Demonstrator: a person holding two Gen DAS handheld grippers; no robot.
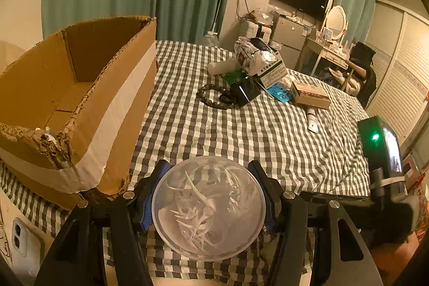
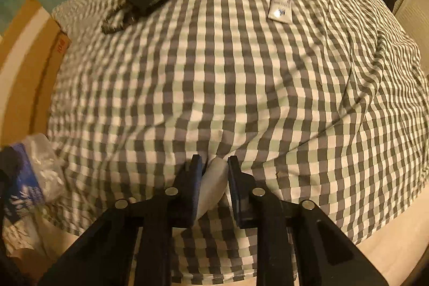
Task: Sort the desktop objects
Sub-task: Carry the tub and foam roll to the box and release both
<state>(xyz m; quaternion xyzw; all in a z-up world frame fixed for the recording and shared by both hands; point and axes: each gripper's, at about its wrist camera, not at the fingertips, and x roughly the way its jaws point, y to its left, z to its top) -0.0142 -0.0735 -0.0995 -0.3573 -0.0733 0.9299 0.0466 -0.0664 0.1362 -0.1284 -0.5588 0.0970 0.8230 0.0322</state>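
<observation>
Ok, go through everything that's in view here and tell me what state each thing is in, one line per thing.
left gripper: fingers closed on the round clear container.
round clear container: held, small white pieces inside.
right gripper: fingers closed on a white object.
white object: pinched, resting on the checkered cloth.
cardboard box: open at the top.
white tube: lying flat.
bead bracelet: lying flat.
tan carton: closed.
</observation>
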